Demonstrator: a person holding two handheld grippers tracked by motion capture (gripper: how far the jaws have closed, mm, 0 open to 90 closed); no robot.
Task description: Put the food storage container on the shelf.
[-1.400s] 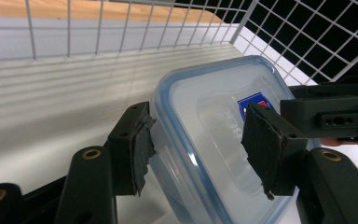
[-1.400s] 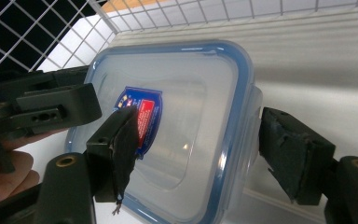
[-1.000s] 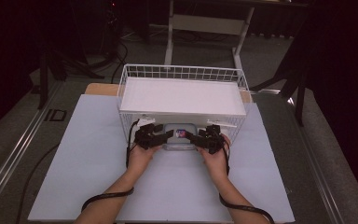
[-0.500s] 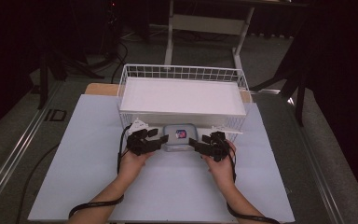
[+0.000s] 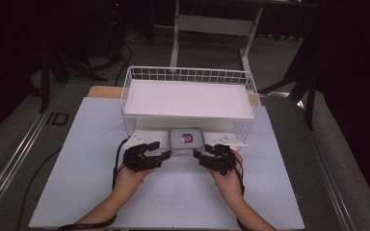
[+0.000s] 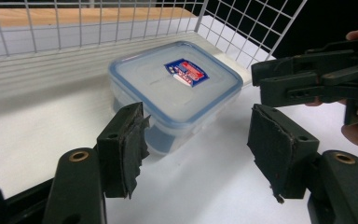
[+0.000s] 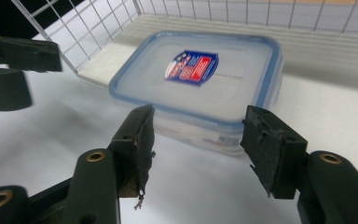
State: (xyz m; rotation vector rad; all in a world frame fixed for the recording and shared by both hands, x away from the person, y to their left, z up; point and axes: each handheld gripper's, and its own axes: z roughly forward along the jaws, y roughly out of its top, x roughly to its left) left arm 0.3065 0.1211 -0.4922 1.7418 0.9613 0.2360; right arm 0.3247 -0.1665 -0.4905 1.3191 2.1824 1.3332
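A lidded plastic container (image 5: 186,140) with a blue rim is sitting on the white bench (image 5: 91,192), tucked at the front lower edge of the white wire basket (image 5: 188,77). The left tool (image 5: 158,155) and the right tool (image 5: 200,156) are each hovering just beside it, jaws spread and holding nothing. If the aim is to lift the container, both tools are probably best closing squarely on opposite short sides below the lid's lip, pulling it clear of the wire before raising it, keeping it level.

Wire basket (image 5: 189,77) walls off container (image 5: 186,139) behind; front open.
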